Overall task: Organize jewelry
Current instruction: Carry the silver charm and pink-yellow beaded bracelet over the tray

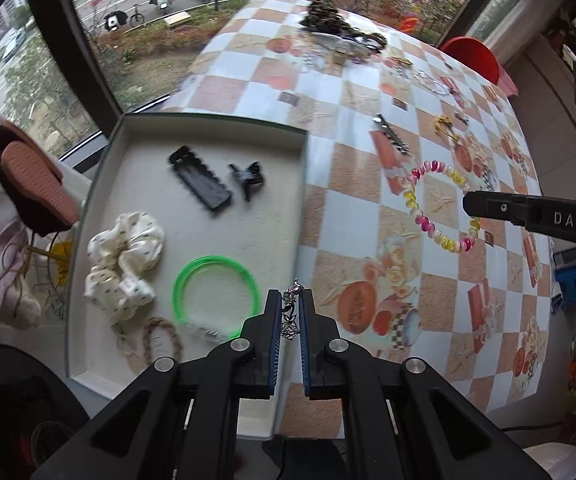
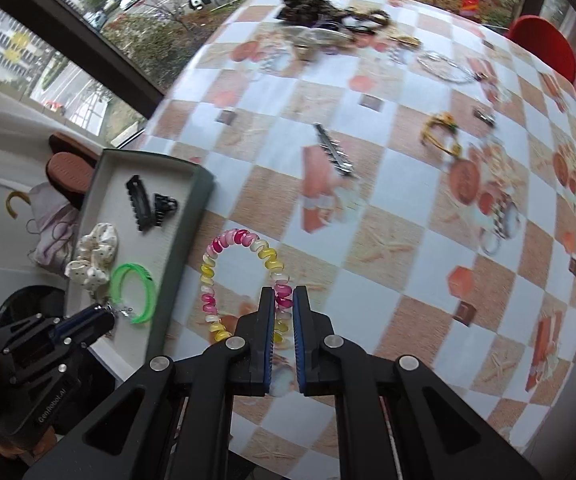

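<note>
Both tongs grip jewelry, 1 piece each.
Left gripper (image 1: 291, 312), nearly closed, pinches a silver charm (image 1: 290, 314) above the tray (image 1: 208, 122) edge. Right gripper (image 2: 284, 308), jaws narrow, clamps the pink-yellow spiral bracelet (image 2: 244, 276) over the checkered table (image 2: 408, 240), beside the tray.

A small silver metal charm (image 1: 290, 312) hangs pinched at lower centre; a pink, yellow and white plastic spiral bracelet (image 2: 244, 280) lies looped on the checkered cloth, lower centre-left
</note>
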Motion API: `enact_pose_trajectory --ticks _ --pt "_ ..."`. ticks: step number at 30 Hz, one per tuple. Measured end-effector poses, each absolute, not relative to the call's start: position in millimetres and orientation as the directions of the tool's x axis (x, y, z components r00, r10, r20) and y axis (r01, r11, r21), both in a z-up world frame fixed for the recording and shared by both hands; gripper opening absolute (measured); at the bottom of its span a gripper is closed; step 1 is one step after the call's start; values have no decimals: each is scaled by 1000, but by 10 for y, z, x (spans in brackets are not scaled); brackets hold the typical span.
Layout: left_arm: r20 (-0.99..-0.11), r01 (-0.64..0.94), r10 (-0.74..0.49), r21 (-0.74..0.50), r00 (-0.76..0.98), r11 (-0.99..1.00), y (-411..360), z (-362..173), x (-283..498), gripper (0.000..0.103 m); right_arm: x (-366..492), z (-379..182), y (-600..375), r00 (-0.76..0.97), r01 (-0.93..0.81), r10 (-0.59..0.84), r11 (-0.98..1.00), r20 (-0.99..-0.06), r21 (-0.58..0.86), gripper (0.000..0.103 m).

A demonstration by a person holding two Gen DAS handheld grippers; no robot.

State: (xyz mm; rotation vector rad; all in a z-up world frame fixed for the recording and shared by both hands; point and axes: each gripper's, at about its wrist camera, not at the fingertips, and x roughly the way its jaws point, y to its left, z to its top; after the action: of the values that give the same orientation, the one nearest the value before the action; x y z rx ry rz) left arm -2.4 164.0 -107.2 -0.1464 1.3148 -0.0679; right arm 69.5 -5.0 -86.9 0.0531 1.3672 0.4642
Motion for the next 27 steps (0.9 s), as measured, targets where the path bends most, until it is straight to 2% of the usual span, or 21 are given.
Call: enact_pose_trajectory --ticks 12,27 --pt "-973 -206 -67 -114 221 972 2412 -1328 -334 12 745 -887 1031 61 -447 370 840 -927 306 9" --pt "-990 -294 3 -40 144 955 2767 -1831 -351 12 840 -1294 1804 -48 -468 349 820 -936 330 9"
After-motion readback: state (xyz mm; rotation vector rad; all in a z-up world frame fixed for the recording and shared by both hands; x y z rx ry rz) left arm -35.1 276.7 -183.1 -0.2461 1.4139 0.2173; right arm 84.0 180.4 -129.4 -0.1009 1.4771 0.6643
